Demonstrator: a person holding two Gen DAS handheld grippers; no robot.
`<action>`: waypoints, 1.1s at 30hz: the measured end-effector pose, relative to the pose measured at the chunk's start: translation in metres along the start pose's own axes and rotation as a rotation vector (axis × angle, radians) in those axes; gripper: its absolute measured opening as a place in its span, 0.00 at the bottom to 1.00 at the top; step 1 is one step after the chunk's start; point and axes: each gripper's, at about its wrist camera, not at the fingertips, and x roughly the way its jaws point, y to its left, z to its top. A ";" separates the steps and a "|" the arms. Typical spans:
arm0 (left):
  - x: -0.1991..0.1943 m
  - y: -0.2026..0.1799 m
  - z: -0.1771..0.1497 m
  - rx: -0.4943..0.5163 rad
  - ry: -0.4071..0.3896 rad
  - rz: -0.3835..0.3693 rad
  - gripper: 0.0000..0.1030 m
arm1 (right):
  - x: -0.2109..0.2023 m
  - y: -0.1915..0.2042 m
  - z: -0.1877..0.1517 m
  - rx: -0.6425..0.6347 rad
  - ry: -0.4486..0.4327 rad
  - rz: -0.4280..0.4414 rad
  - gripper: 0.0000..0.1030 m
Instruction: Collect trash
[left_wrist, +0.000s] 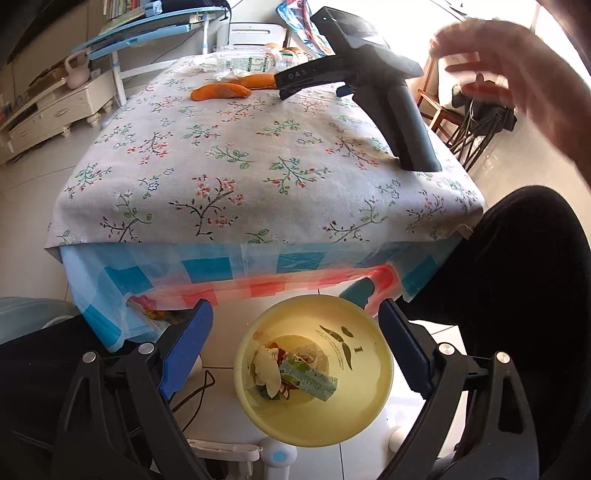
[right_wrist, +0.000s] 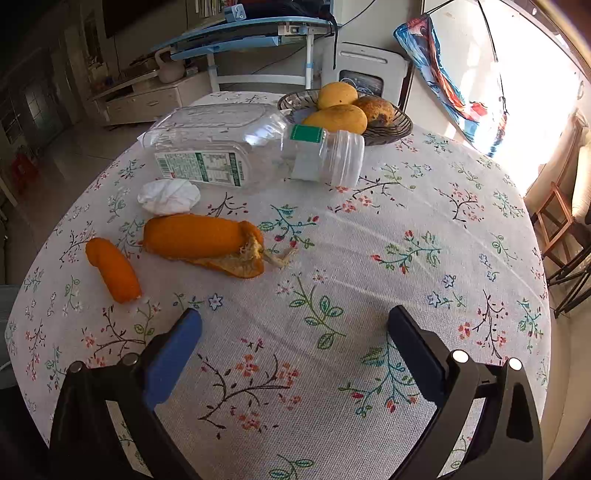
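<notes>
The left gripper (left_wrist: 295, 347) hangs spread wide and empty over the yellow bin (left_wrist: 365, 413), where scraps lie. The right gripper (right_wrist: 295, 332), parted and empty, rests on the worktop (right_wrist: 369, 258) near two orange peels (right_wrist: 203, 240), a tissue (right_wrist: 168, 197) and a plastic bottle (right_wrist: 240, 147)

**Non-task items in view**

Floral tablecloth (right_wrist: 369, 229) over a blue-and-red checked cover (left_wrist: 229, 273). Dark glass bowl (right_wrist: 391, 129) at the far edge holding three yellow fruits (right_wrist: 338, 118), possibly mangoes. Pink kettlebell (right_wrist: 168, 68) on a cream cabinet (right_wrist: 147, 99). Blue desk (right_wrist: 251, 33). Wooden chair (right_wrist: 557, 221) near the window.
</notes>
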 end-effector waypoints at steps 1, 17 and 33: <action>0.002 -0.006 -0.003 0.030 0.010 0.008 0.86 | 0.000 0.000 0.000 0.000 0.000 0.000 0.93; -0.003 -0.045 -0.009 0.171 -0.018 0.017 0.86 | -0.001 0.000 -0.001 0.000 0.000 0.000 0.93; -0.014 -0.022 0.006 0.029 -0.048 -0.070 0.86 | -0.001 0.000 -0.001 0.000 0.000 0.000 0.93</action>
